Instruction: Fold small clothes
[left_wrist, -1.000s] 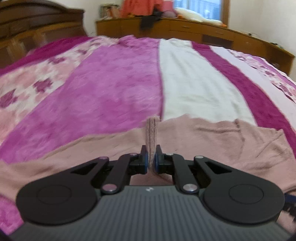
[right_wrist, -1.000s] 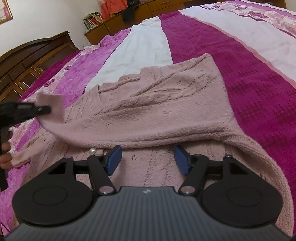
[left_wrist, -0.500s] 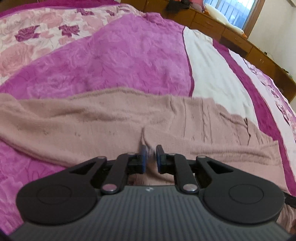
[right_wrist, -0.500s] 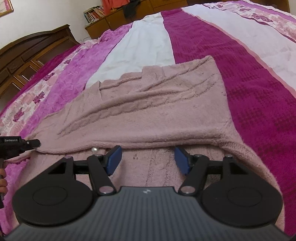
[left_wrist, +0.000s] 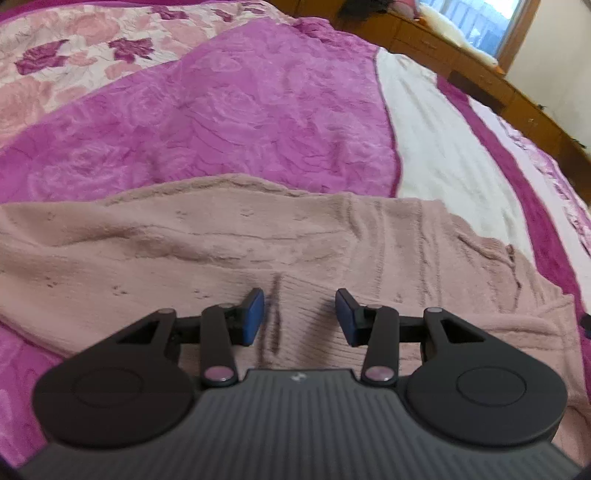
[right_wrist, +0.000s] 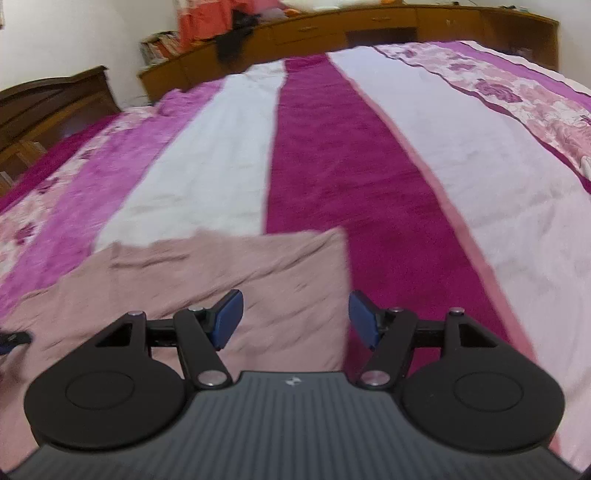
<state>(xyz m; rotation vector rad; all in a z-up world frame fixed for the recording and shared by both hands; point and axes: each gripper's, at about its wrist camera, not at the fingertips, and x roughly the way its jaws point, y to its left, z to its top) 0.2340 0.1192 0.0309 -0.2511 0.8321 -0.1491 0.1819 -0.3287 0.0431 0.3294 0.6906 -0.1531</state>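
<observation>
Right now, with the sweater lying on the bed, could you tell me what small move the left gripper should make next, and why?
Probably draw the left gripper straight back. Its jaws are opening, the pads press on nothing, and the pink sweater lies flat on the bedspread, so this fold looks laid and the gripper should clear it without dragging the knit.

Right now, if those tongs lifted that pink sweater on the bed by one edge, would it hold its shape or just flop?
Probably flop: the sweater lies in soft wrinkles and folded layers on the bed. Its fuzzy knit looks grippy rather than slippery, so it should drag, not slide. It seems fairly thick, so likely a bit weighty.
</observation>
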